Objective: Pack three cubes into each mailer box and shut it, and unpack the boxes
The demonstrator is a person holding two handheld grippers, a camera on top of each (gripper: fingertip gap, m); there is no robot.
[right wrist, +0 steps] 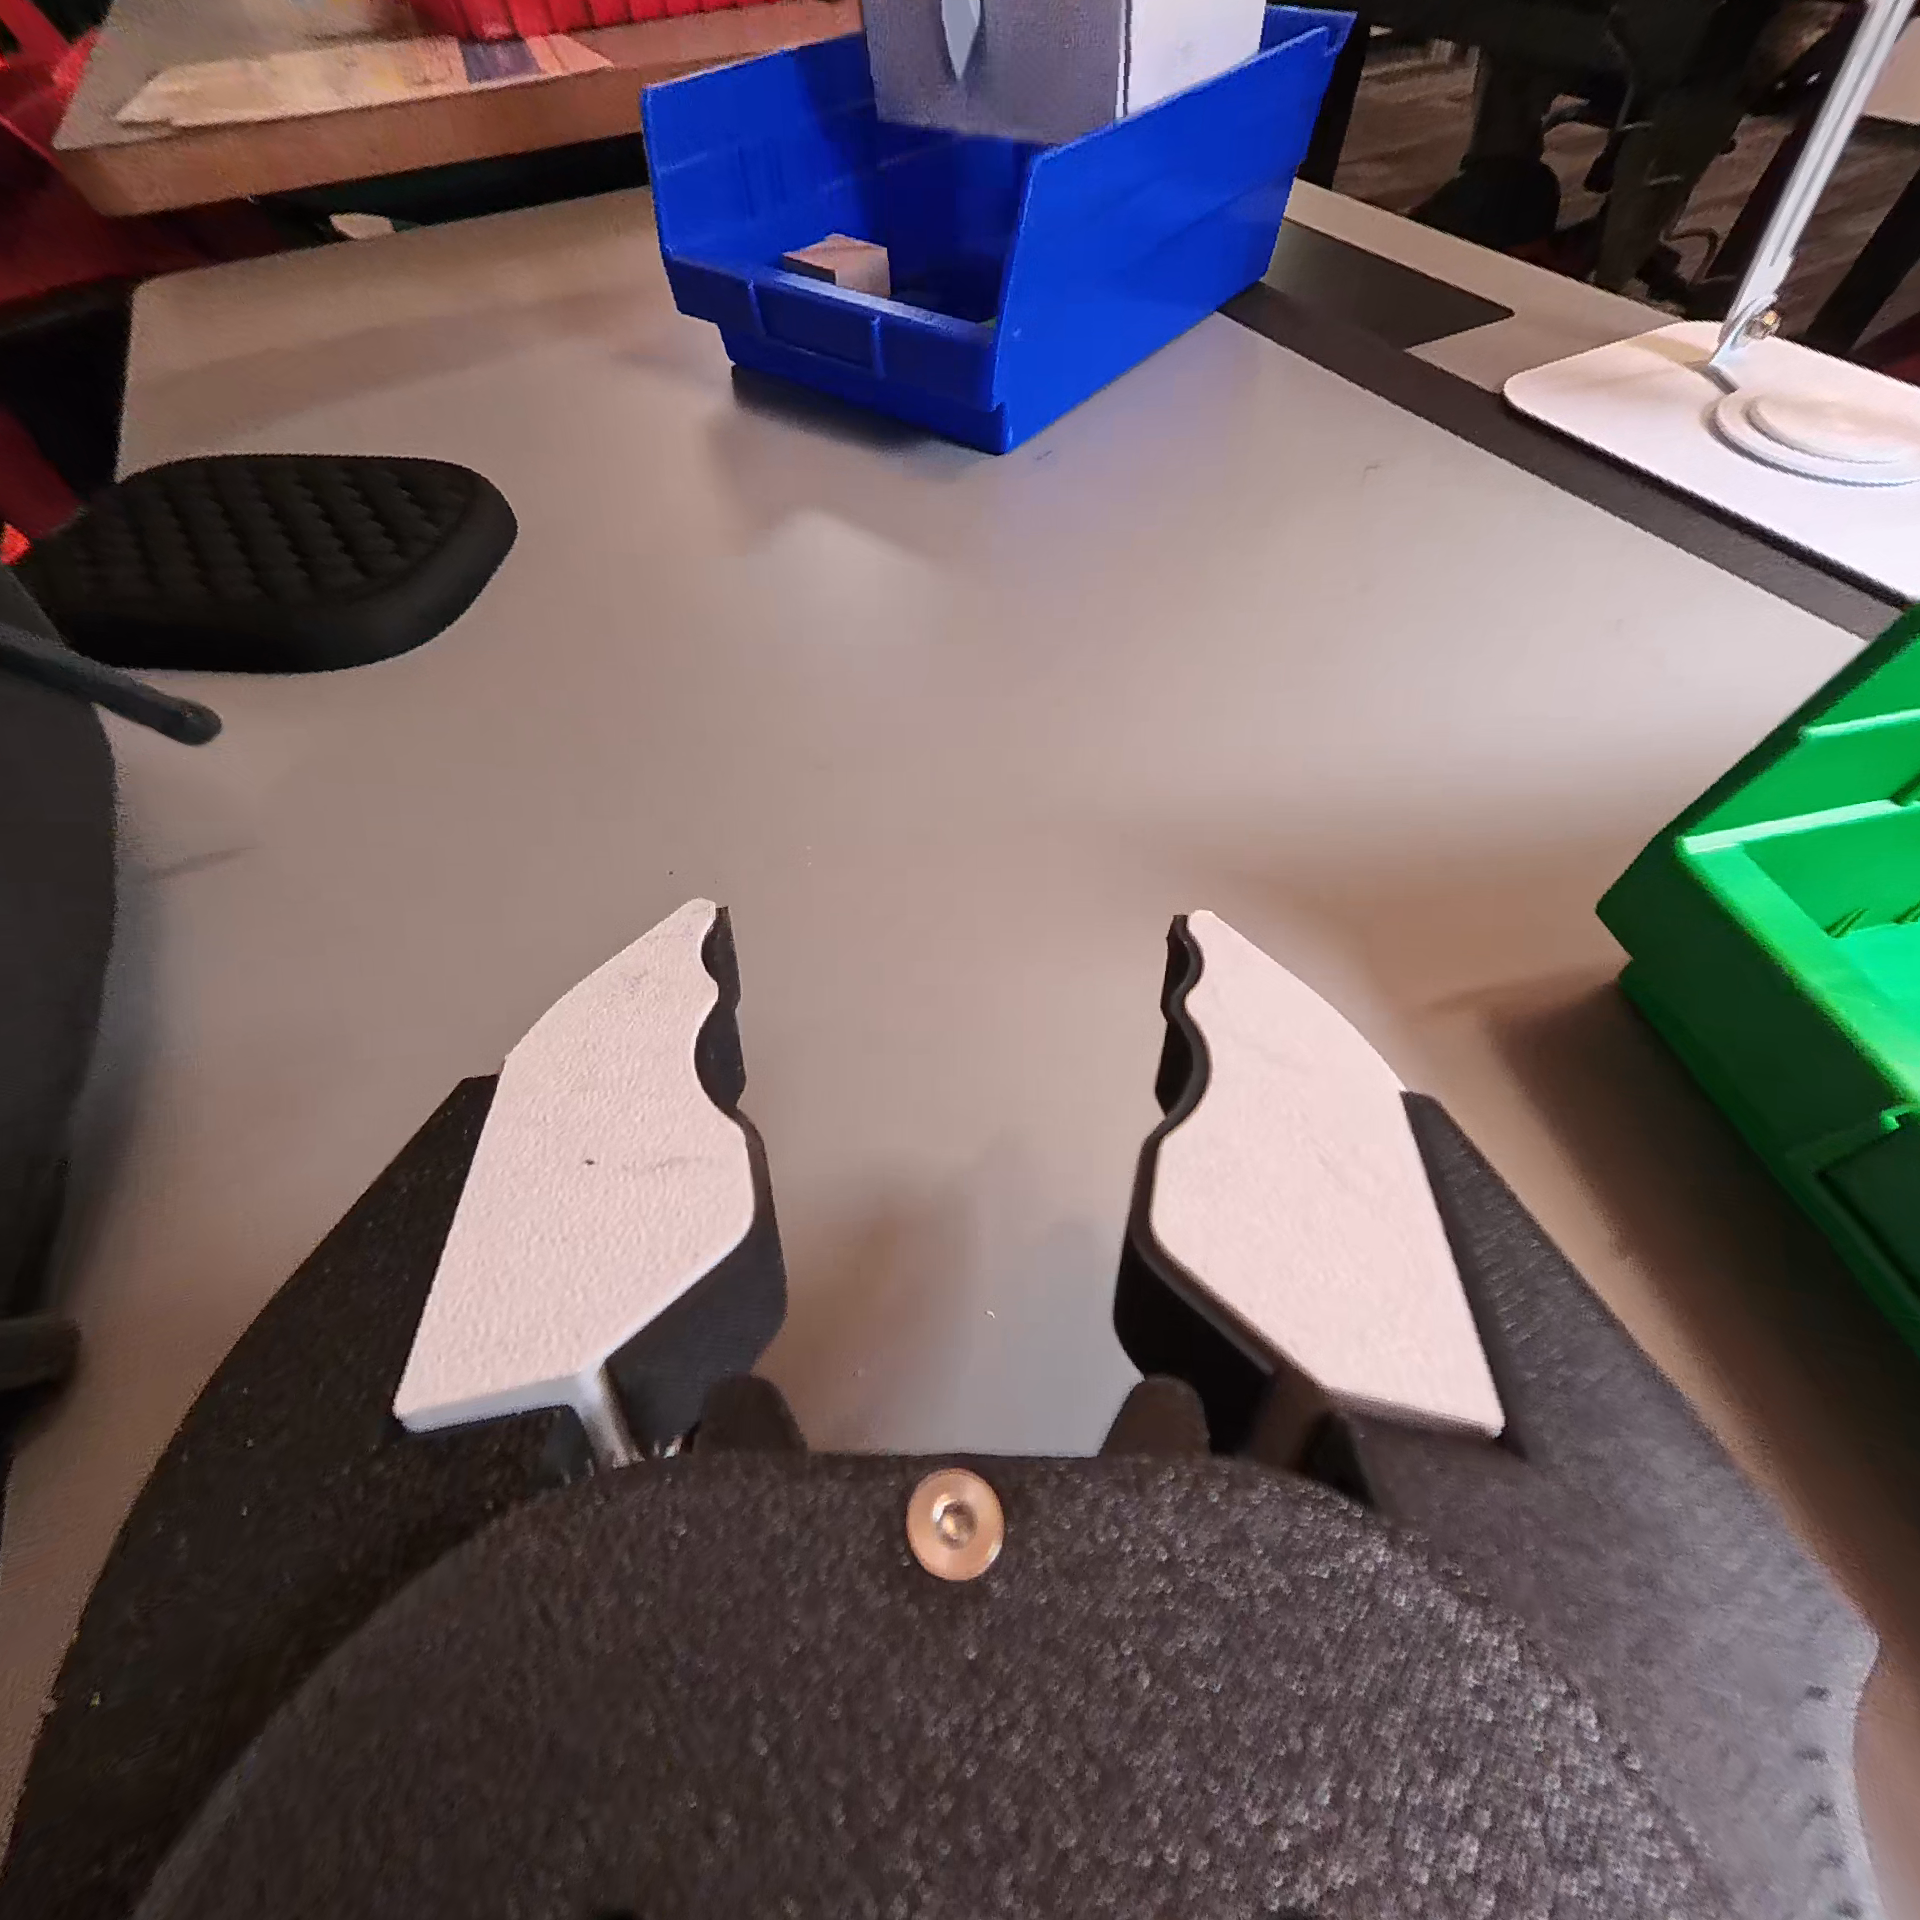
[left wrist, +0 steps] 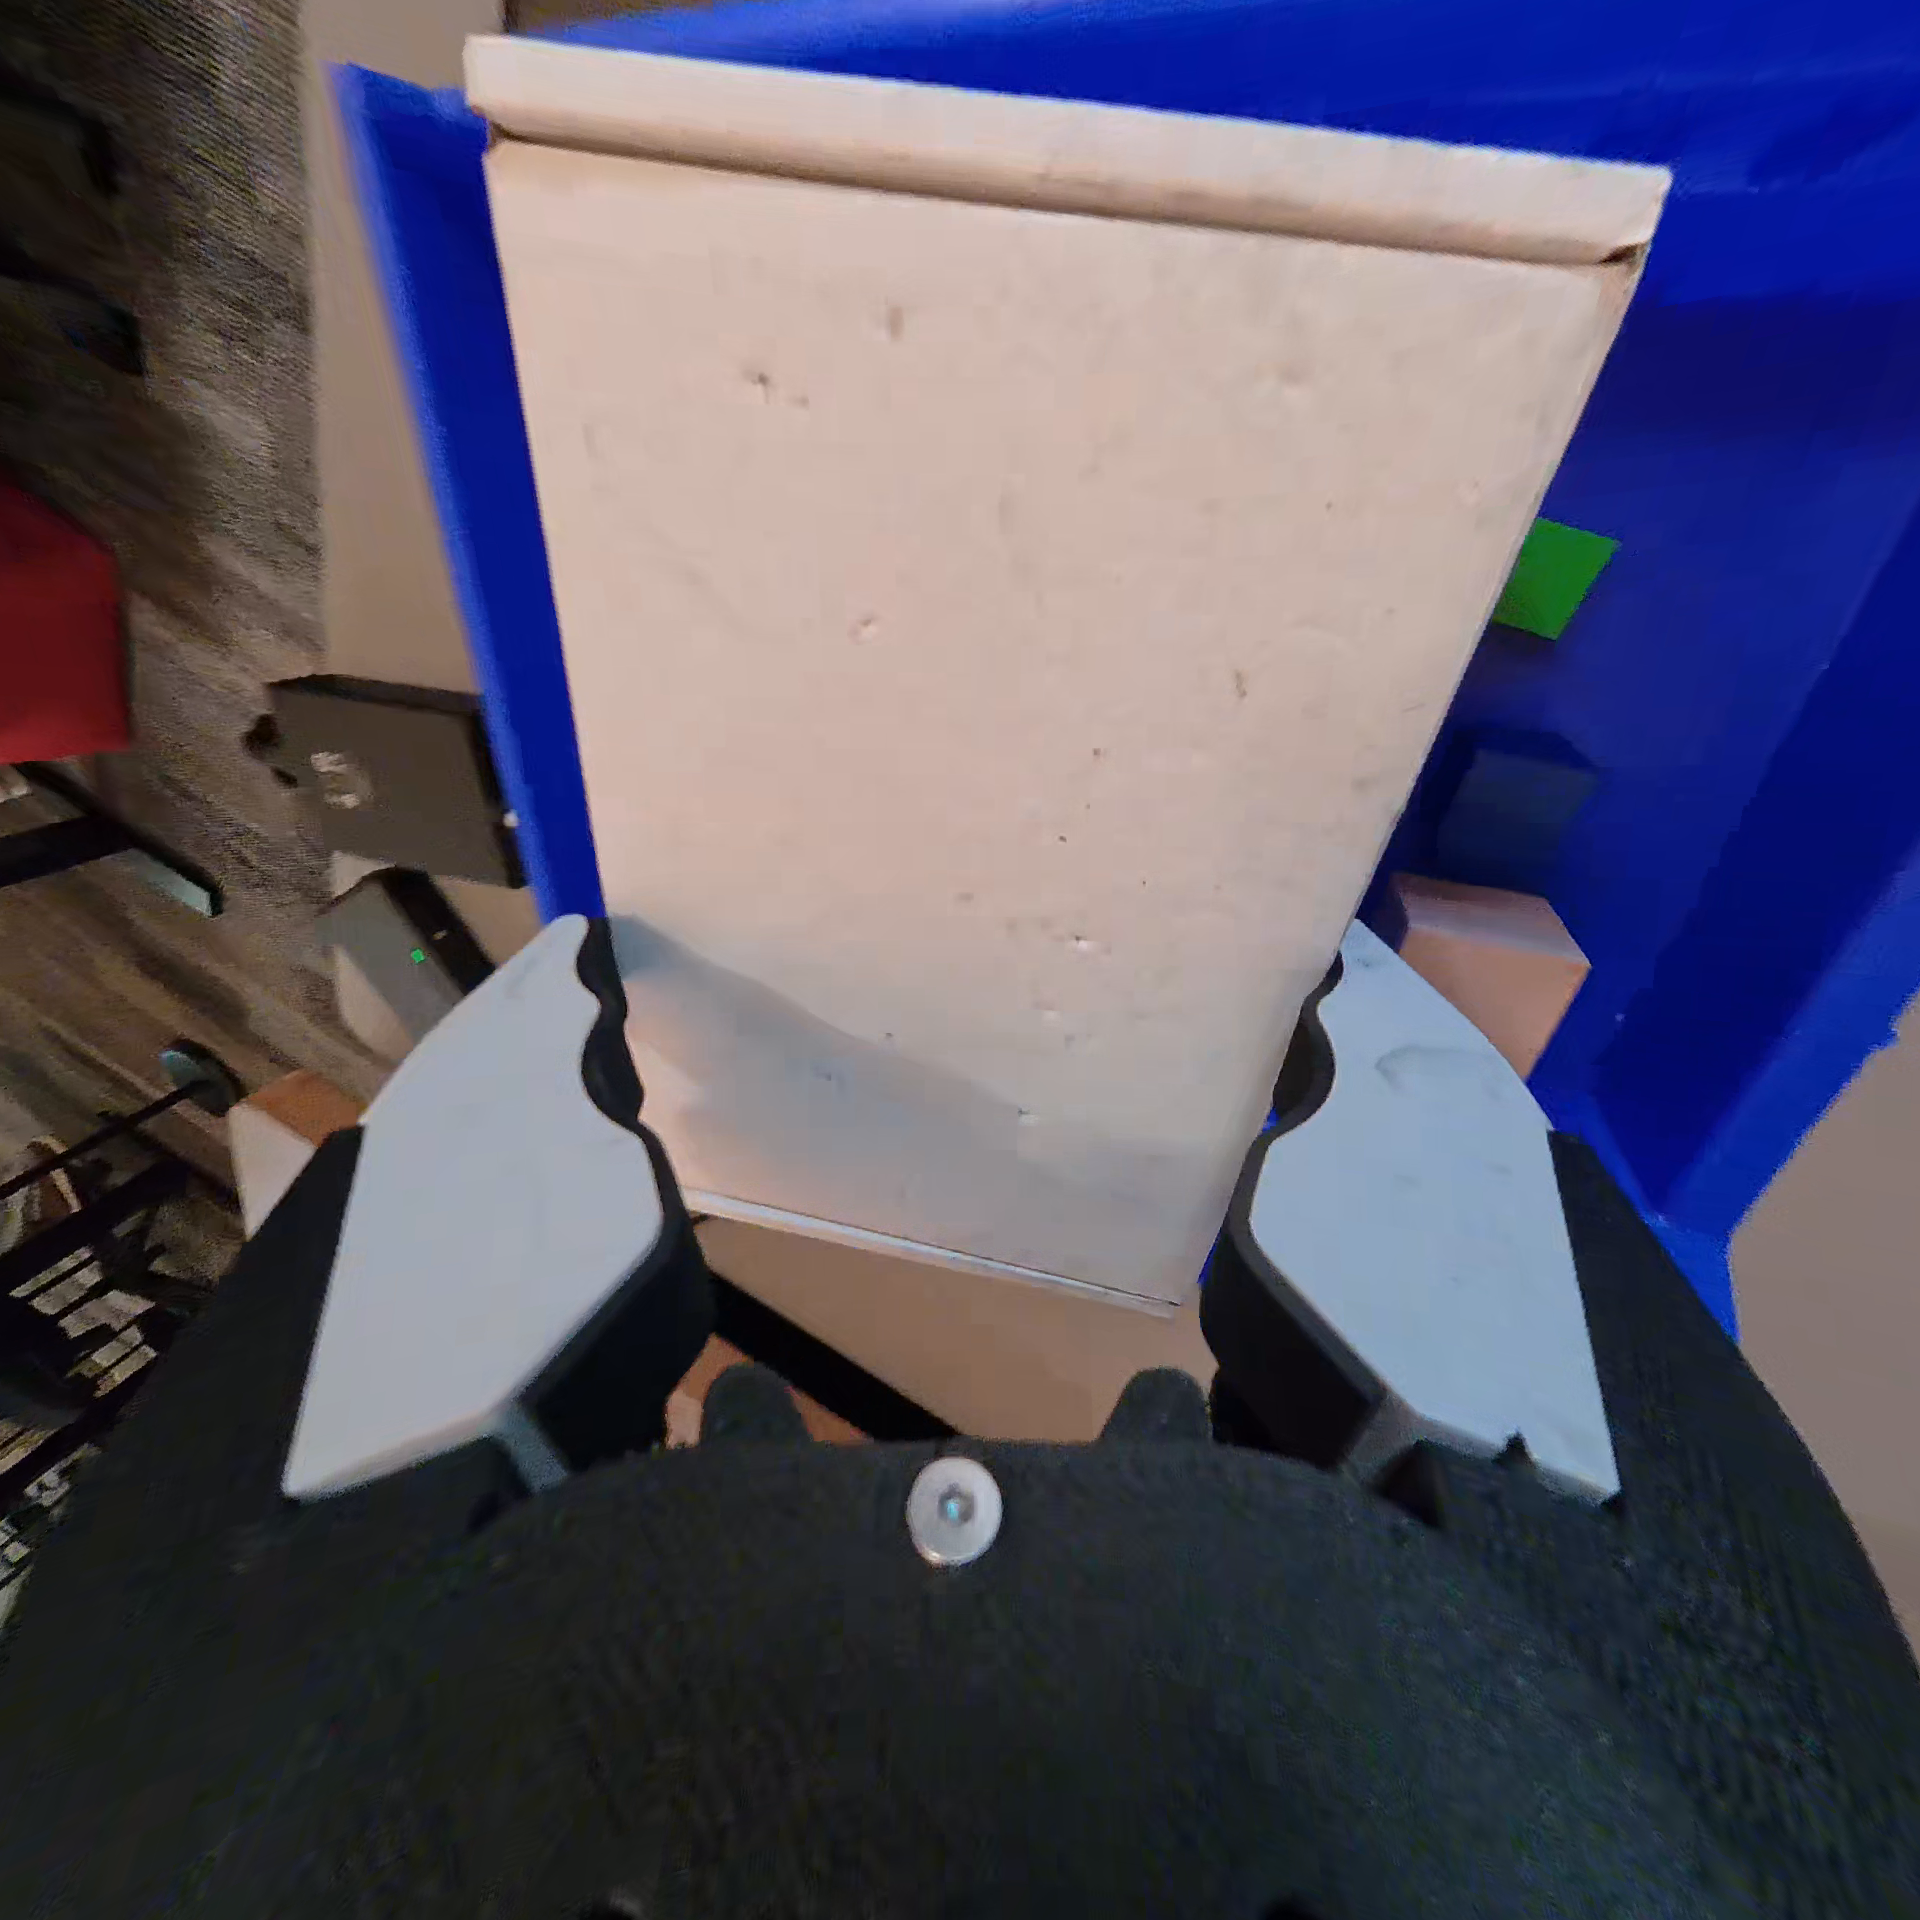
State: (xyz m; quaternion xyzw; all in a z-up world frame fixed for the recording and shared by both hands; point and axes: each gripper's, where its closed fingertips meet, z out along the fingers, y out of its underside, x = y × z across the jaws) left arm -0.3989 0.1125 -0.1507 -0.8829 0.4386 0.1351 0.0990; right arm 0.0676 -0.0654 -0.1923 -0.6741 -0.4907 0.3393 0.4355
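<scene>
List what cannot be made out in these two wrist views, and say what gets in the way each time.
- Left wrist view: the white mailer box is shut, so its contents are hidden.
- Left wrist view: the box covers most of the blue bin; its floor is hidden.
- Right wrist view: the top edge cuts off the left gripper.
- Right wrist view: the right edge crops the green bin.

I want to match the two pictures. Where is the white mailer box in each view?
Left wrist view: the white mailer box fills the centre, held between the left claw's fingers, over the blue bin.
Right wrist view: top centre, far off, in the blue bin, partly cut off.
Shared landmark: the blue bin.
</scene>
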